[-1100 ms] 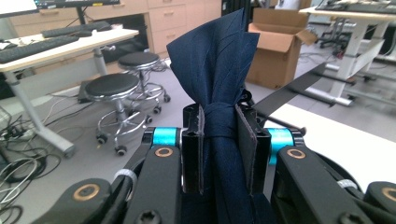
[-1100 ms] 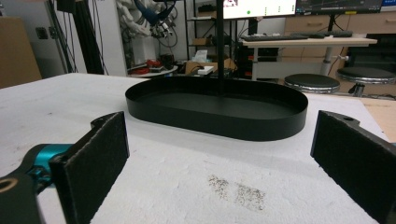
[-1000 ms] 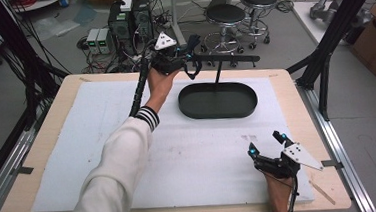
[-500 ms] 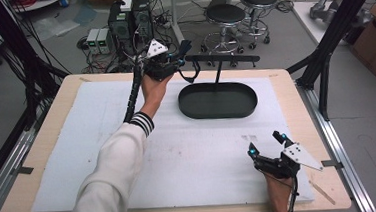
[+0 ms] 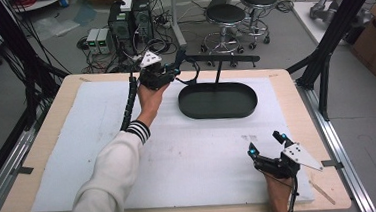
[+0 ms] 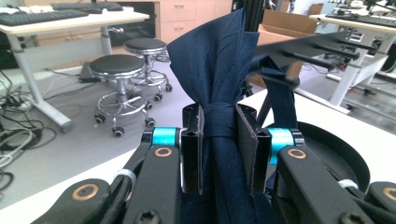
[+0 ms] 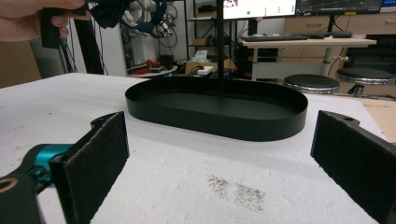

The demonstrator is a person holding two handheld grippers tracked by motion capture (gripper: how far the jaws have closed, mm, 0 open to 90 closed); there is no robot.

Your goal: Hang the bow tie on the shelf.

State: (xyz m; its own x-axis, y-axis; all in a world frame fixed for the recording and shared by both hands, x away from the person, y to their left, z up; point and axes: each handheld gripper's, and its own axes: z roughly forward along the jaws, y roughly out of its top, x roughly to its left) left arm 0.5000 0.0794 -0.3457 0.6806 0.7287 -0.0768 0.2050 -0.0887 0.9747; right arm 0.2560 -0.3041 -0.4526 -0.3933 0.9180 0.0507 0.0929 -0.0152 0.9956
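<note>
- High view: left tongs (image 5: pixel 177 66) raised at the tabletop's (image 5: pixel 53 145) far edge, beside the black oval tray (image 5: pixel 217 100) and stand crossbar (image 5: pixel 233 58); right tongs (image 5: pixel 266 144) near front corner.
- Left gripper view: left tongs clamped on navy cloth (image 6: pixel 219 70), which fans above them.
- Right gripper view: right tongs (image 7: pixel 219 154) wide apart, tray ahead.

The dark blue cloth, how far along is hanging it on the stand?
Done: the left gripper has the dark blue cloth pinched between its fingers and raised by the black stand. In hand: bringing it to the crossbar. Left: draping and letting go. The right gripper rests open, apart from the oval tray.
</note>
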